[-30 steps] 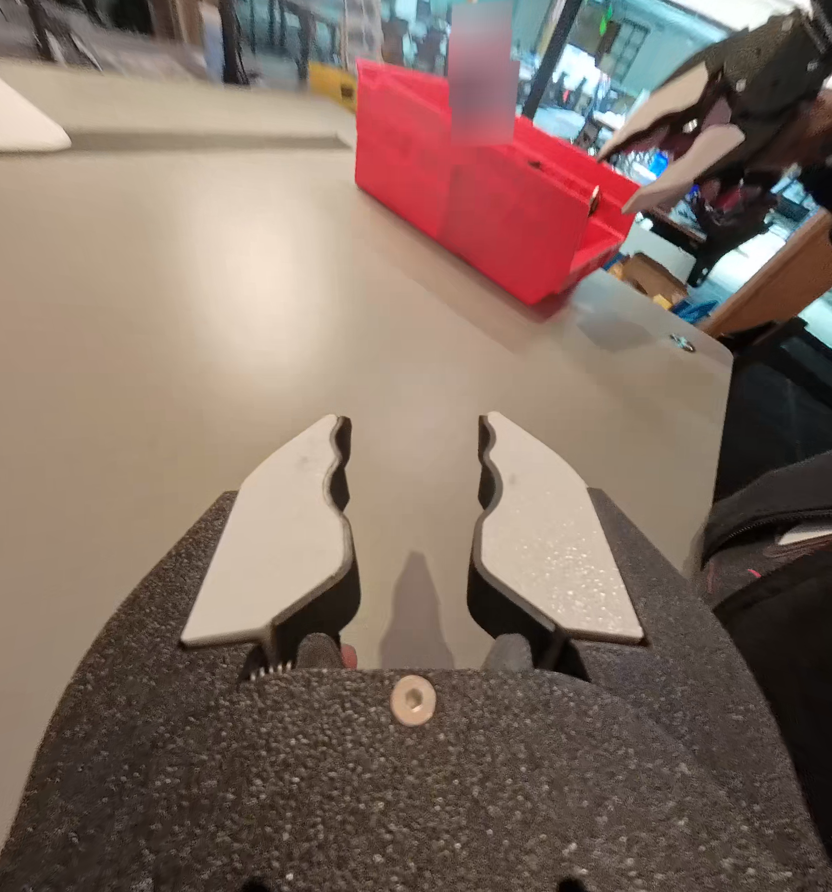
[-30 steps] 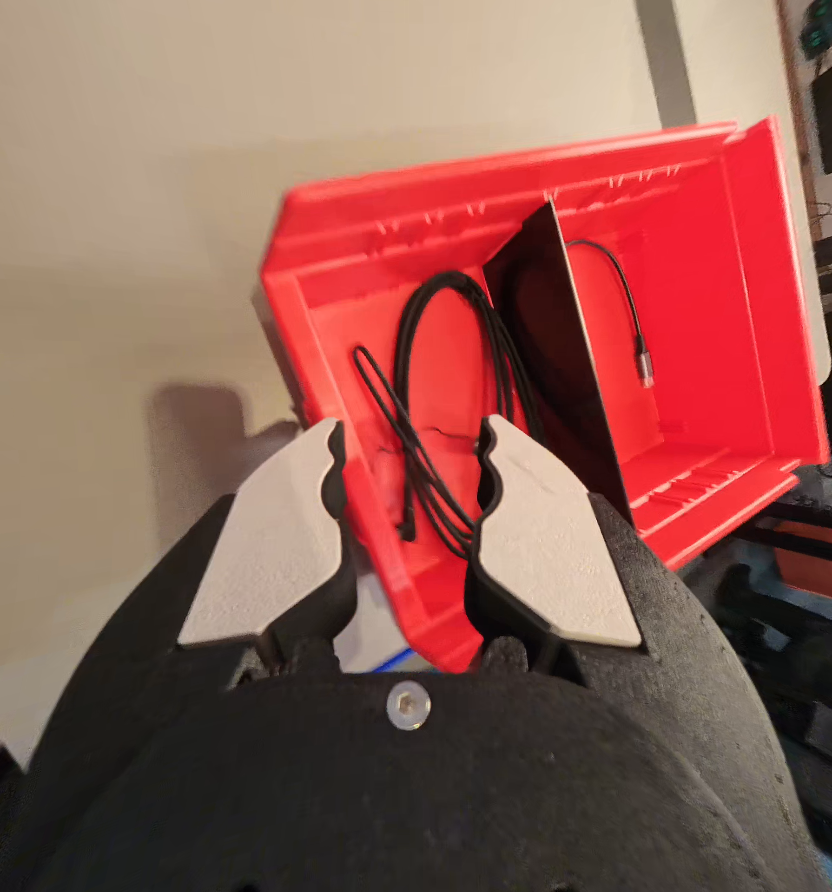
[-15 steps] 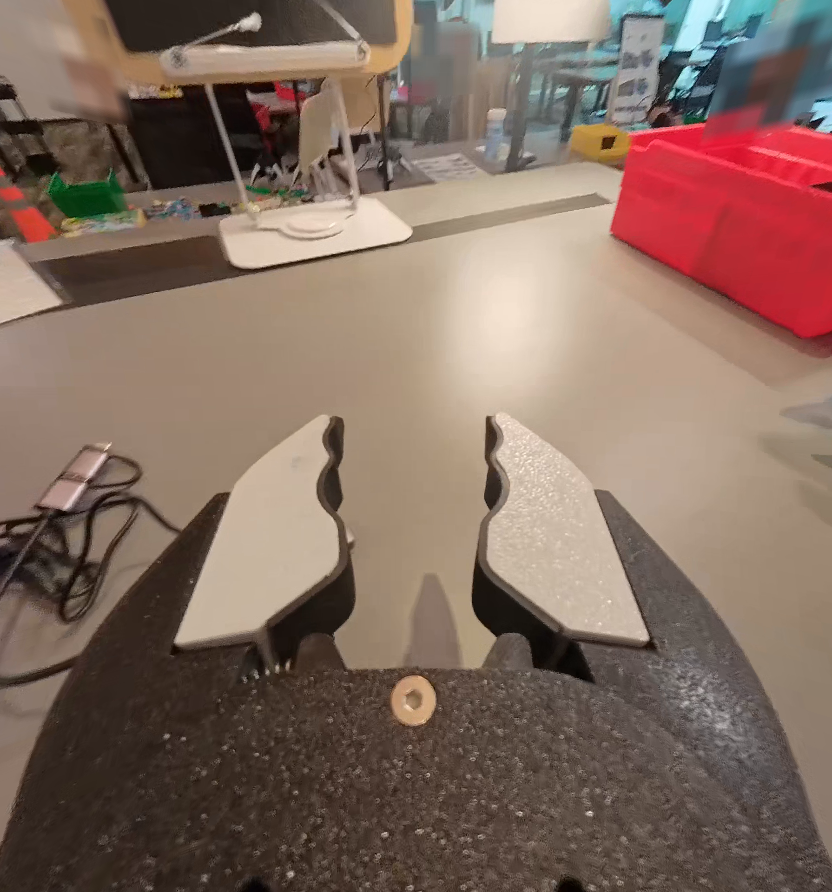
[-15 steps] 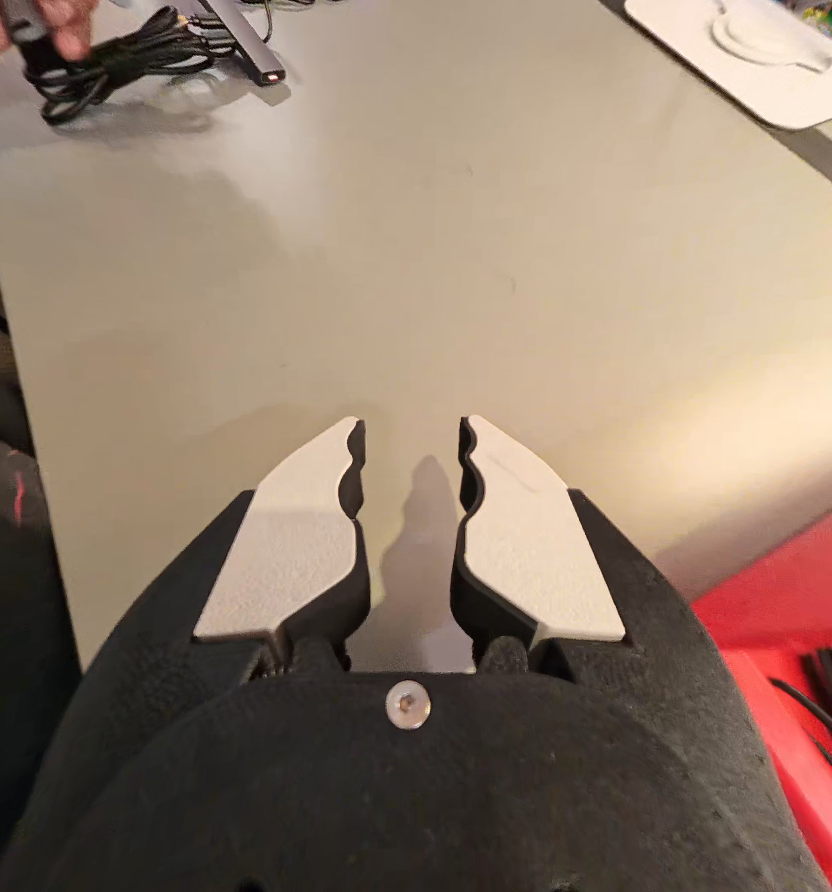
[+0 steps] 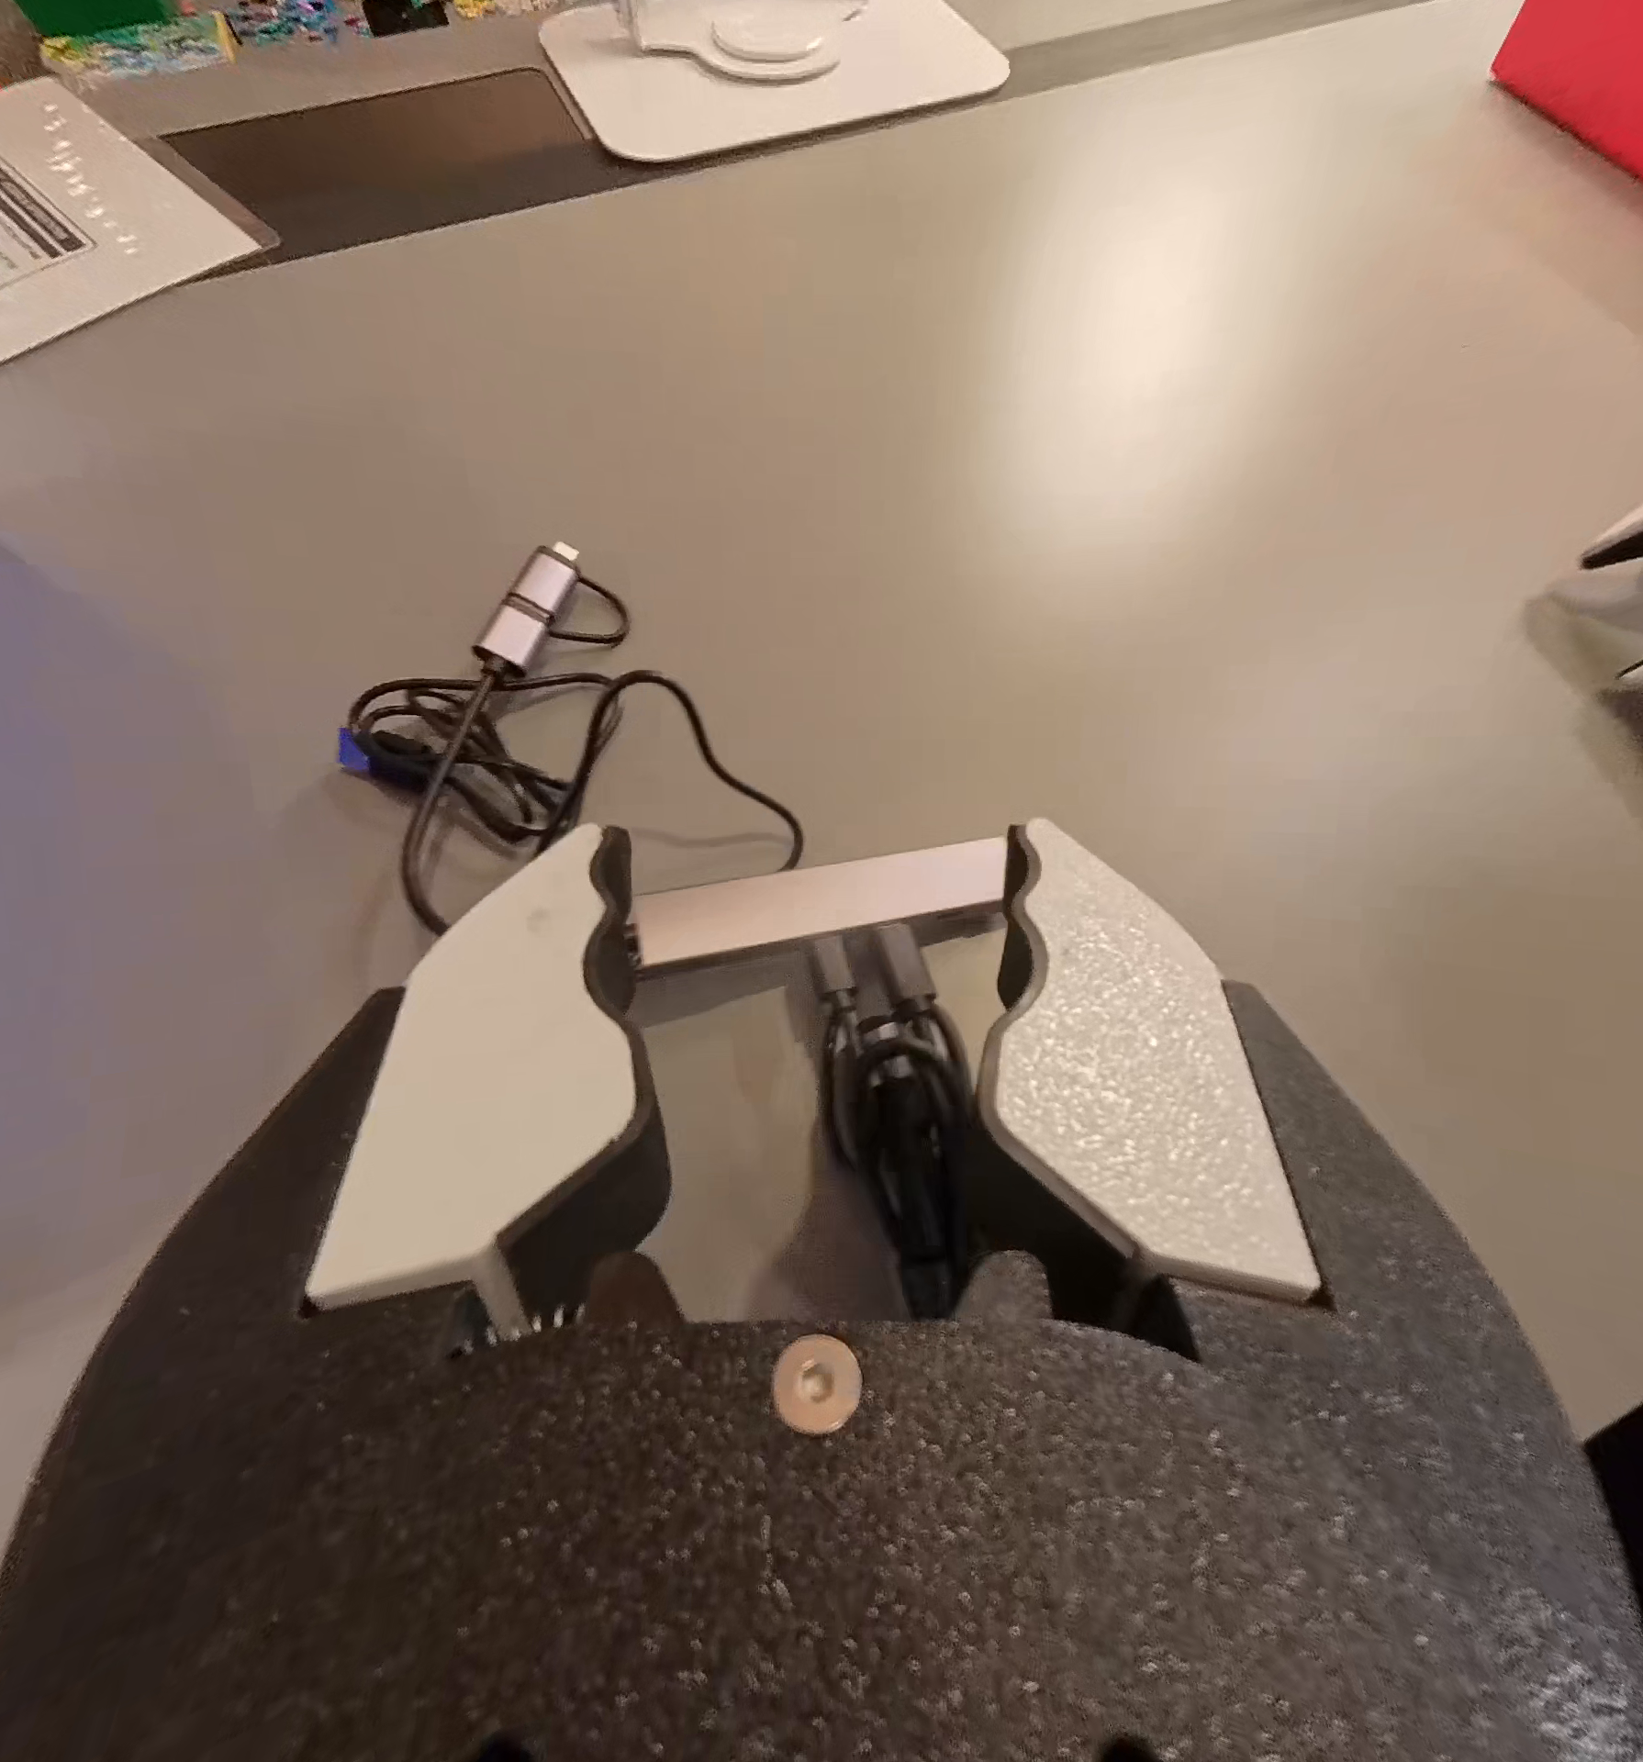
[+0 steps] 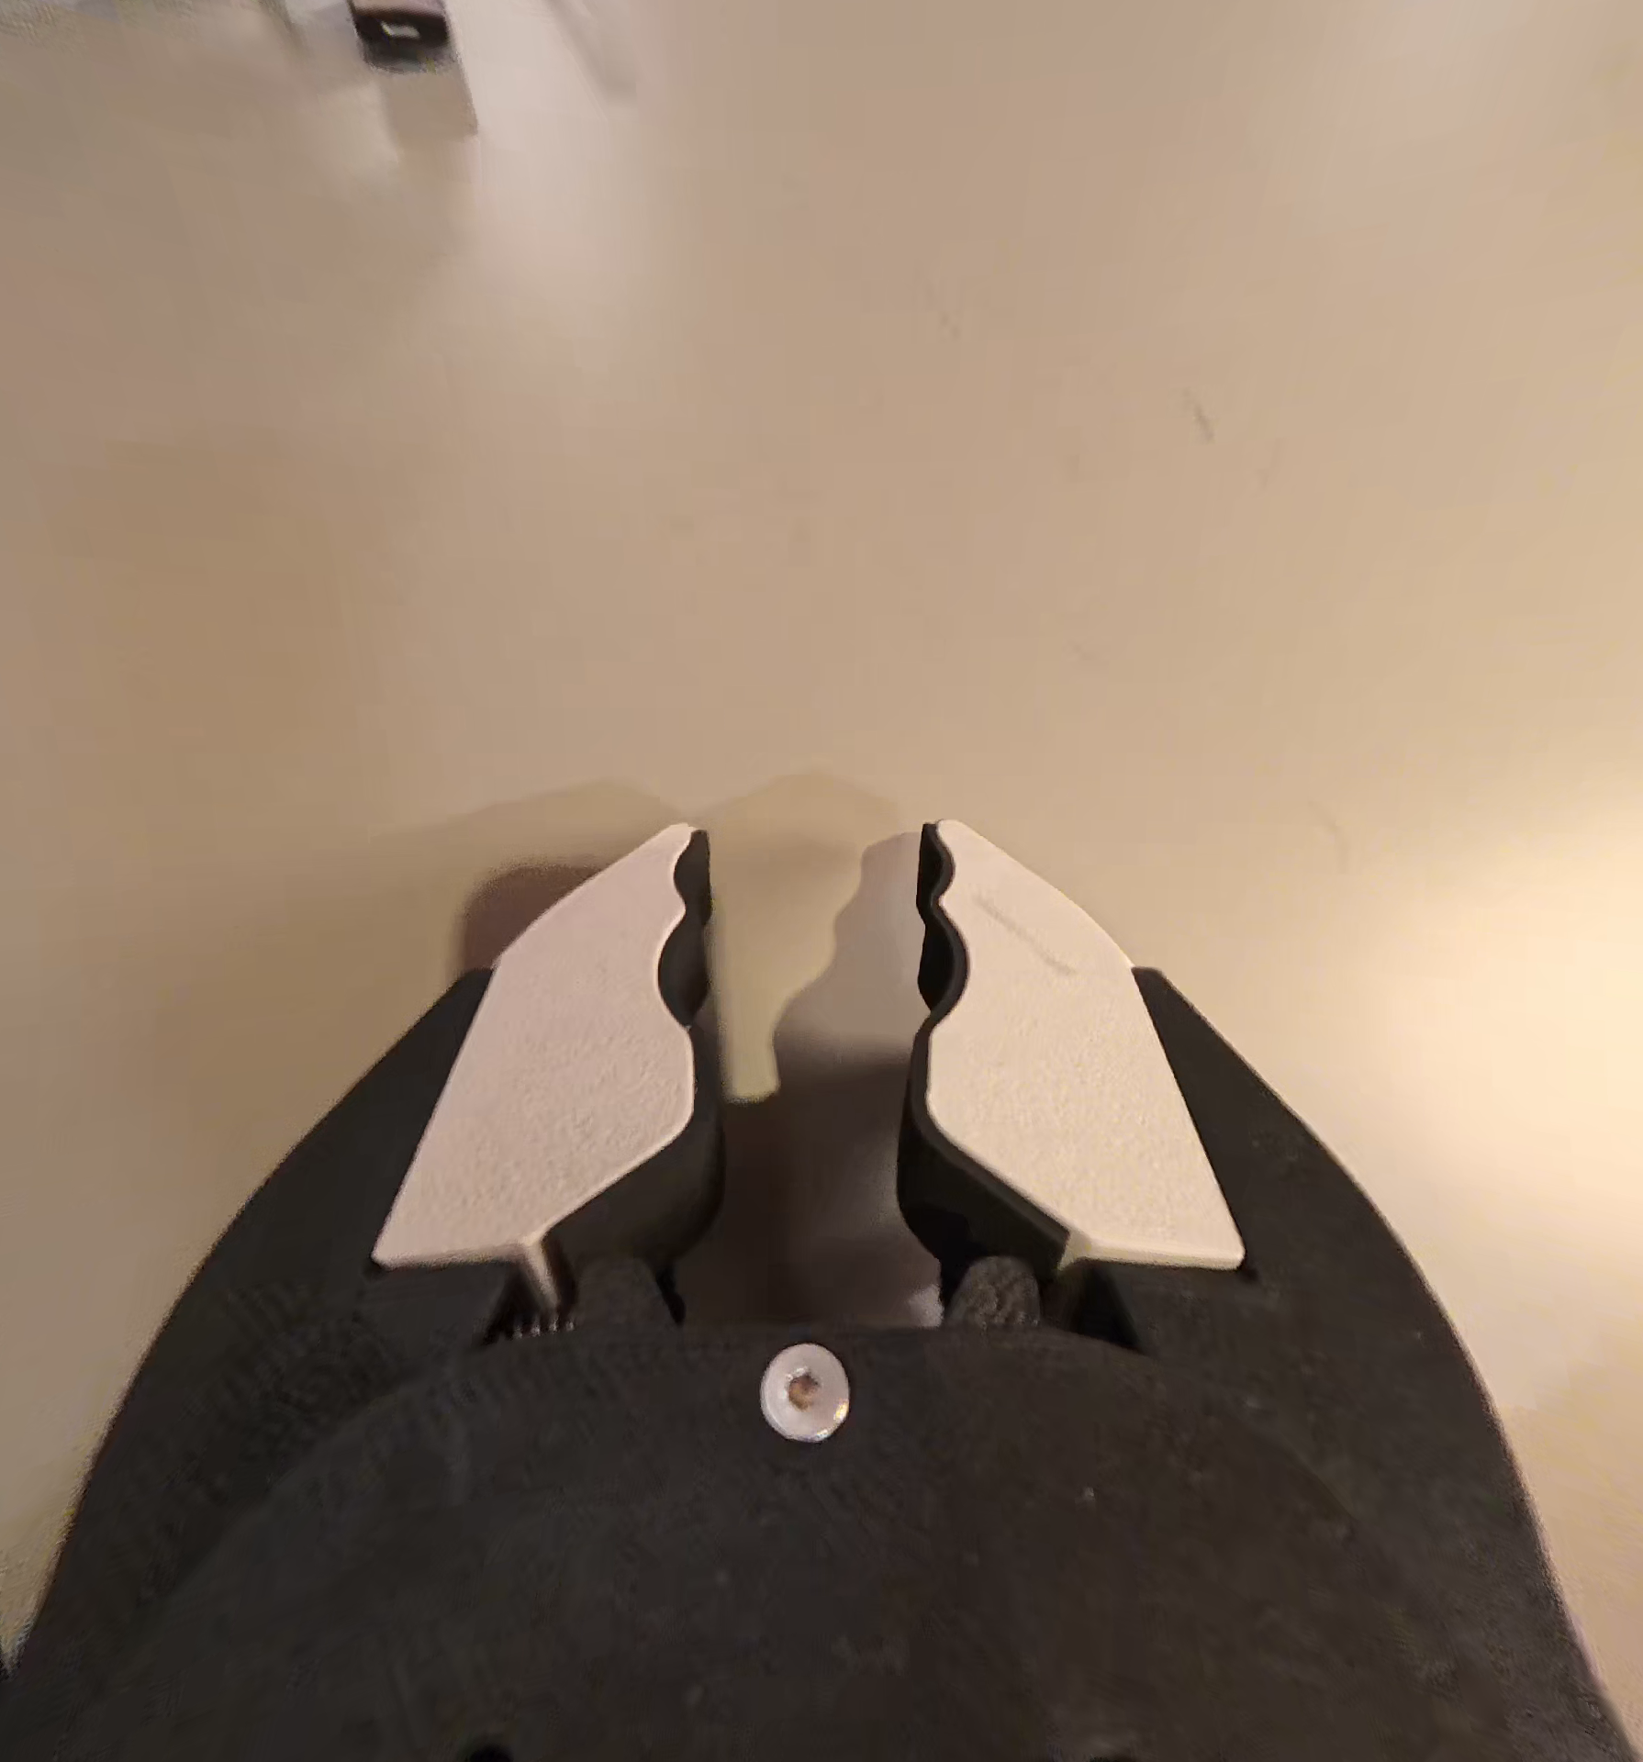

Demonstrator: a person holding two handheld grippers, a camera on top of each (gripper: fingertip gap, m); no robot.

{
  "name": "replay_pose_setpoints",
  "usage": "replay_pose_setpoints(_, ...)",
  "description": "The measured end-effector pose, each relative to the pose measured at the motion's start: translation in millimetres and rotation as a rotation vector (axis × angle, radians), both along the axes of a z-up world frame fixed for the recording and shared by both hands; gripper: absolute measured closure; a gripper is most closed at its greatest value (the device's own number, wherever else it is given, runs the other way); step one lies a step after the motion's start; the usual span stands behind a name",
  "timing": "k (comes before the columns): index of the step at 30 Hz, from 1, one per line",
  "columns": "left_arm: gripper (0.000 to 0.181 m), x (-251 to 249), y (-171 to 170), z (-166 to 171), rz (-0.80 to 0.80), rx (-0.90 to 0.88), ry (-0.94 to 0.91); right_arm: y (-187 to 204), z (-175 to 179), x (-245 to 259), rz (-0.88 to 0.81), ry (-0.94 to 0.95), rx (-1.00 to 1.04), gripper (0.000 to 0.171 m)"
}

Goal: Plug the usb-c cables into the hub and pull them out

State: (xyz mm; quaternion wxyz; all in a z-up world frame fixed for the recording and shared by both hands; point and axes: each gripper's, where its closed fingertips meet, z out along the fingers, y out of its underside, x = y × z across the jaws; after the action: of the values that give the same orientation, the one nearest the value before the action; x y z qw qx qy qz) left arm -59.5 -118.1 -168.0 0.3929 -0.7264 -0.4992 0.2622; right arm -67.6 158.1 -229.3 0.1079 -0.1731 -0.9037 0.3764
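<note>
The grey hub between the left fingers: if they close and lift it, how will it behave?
The hub looks like a stiff flat bar, so it probably will not roll. Its smooth metal may slip. The two plugged cables could drag and twist it.

We saw the hub [image 5: 822, 901] at mid-frame on the table [image 5: 894, 477], two plugs [image 5: 870, 968] on its near side, cables [image 5: 503, 763] coiled left, a pad [image 5: 780, 86] at top.

Before me a broad grey-beige desk [image 5: 894, 429] takes a soft glare of warm overhead light. At its far edge I see a white lamp base [image 5: 780, 86], a printed sheet [image 5: 45, 219] on a dark strip [image 5: 369, 162], and a red bin's corner [image 5: 1619, 86].
</note>
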Motion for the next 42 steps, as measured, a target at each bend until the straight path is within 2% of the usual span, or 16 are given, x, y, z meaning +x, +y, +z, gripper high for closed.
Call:
replay_pose_setpoints(2,0.107,3,-16,-2,0.008,0.026,-0.033,-29,-2,2,0.028,0.0,0.018,0.127)
replay_pose_setpoints(5,0.107,13,-26,-24,-0.04,0.082,-0.154,-77,-3,7,0.085,0.006,0.023,0.125)
replay_pose_setpoints(8,0.107,22,-21,-40,-0.116,0.108,-0.215,-123,-3,13,0.144,0.008,0.022,0.123)
replay_pose_setpoints(13,0.112,29,-5,-47,-0.203,0.198,-0.248,-190,-2,16,0.215,0.035,0.022,0.123)
replay_pose_setpoints(18,0.118,34,11,-50,-0.312,0.227,-0.275,-233,-1,5,0.218,0.118,0.053,0.122)
replay_pose_setpoints(20,0.121,37,18,-49,-0.367,0.233,-0.275,-240,-1,-1,0.215,0.164,0.084,0.134)
replay_pose_setpoints(22,0.118,39,24,-49,-0.412,0.215,-0.266,-242,-2,-2,0.23,0.19,0.113,0.15)
replay_pose_setpoints(30,0.121,41,27,-27,-0.57,0.177,-0.159,-202,2,-8,0.294,0.346,0.171,0.151)
replay_pose_setpoints(34,0.12,25,29,-12,-0.666,-0.014,-0.026,-168,8,-13,0.36,0.519,0.303,0.156)
replay_pose_setpoints(37,0.117,11,49,-5,-0.762,-0.172,0.085,-151,20,-14,0.382,0.59,0.329,0.157)
replay_pose_setpoints(42,0.117,-10,94,-25,-0.903,-0.448,0.187,-130,44,-20,0.39,0.732,0.352,0.157)
